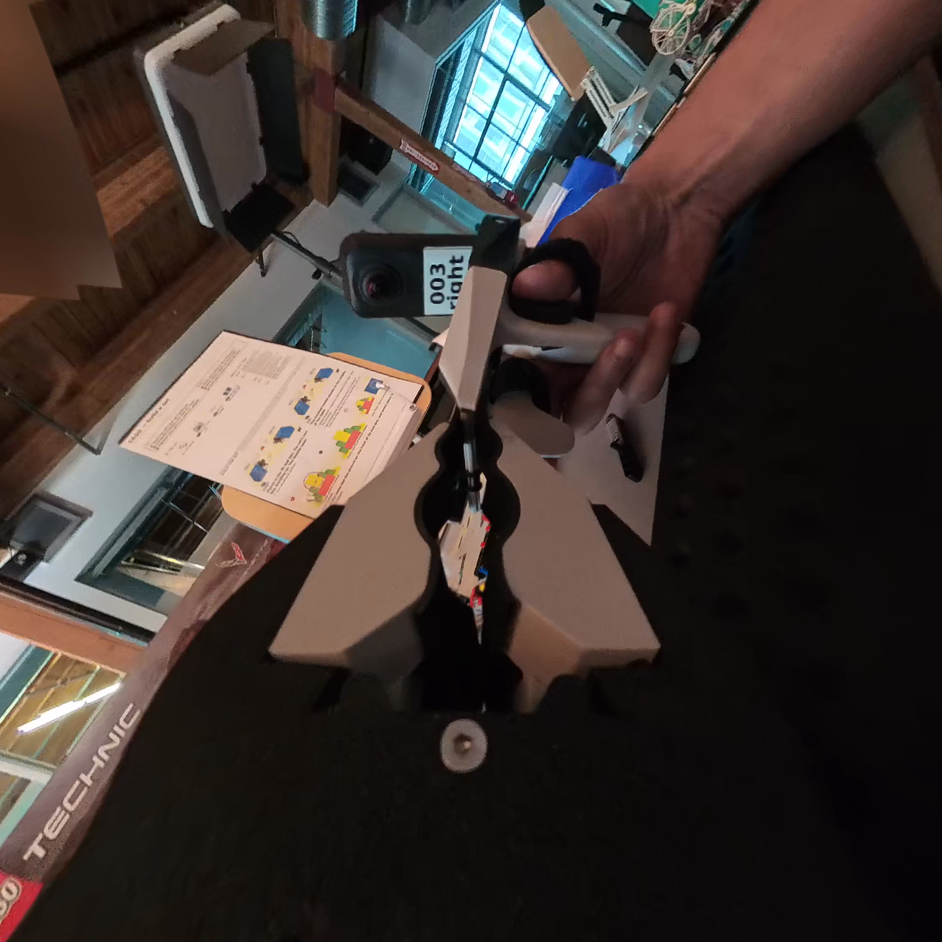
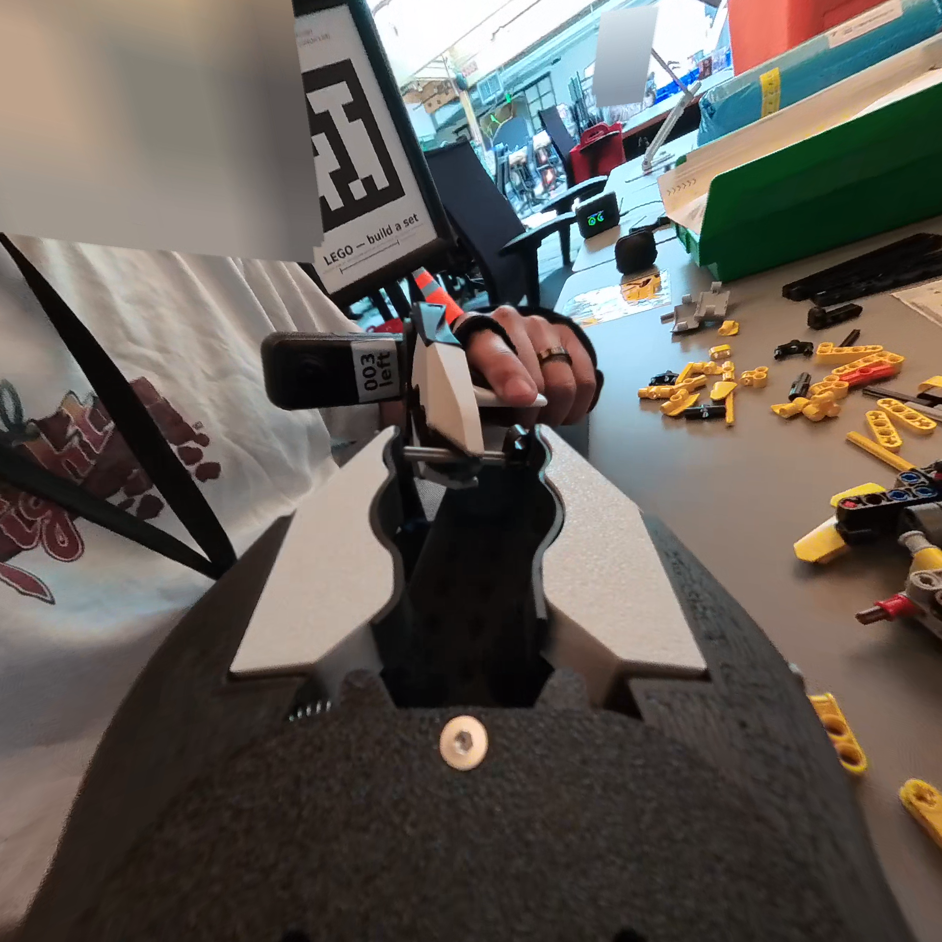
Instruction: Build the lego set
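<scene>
A grey table (image 2: 688, 484) runs along the right side, bearing a long green cardboard box (image 2: 815, 204) at its far end. A person in a white printed shirt (image 2: 153, 408) sits just beside it, with a framed black-and-white marker board (image 2: 357, 142) standing behind.

The left gripper (image 1: 471, 433), grey-white fingered and held by the left hand (image 2: 530, 362), and the right gripper (image 2: 469, 441), held by the right hand (image 1: 627, 285), meet tip to tip in the air off the table's near edge. A paper instruction sheet (image 1: 275, 423) stands on a wooden board beyond them.

A partly built black, yellow and grey lego model (image 2: 892, 509) lies at the table's right edge, well apart from both tools. Loose yellow and black lego pieces (image 2: 713, 387) are scattered near it.

A thin grey metal axle (image 2: 492, 459) with a small black connector (image 2: 517, 441) on one end spans the right gripper's part-open jaws, which appear to clamp it end to end. The left gripper's jaws, nearly closed, pinch the axle across its middle.
</scene>
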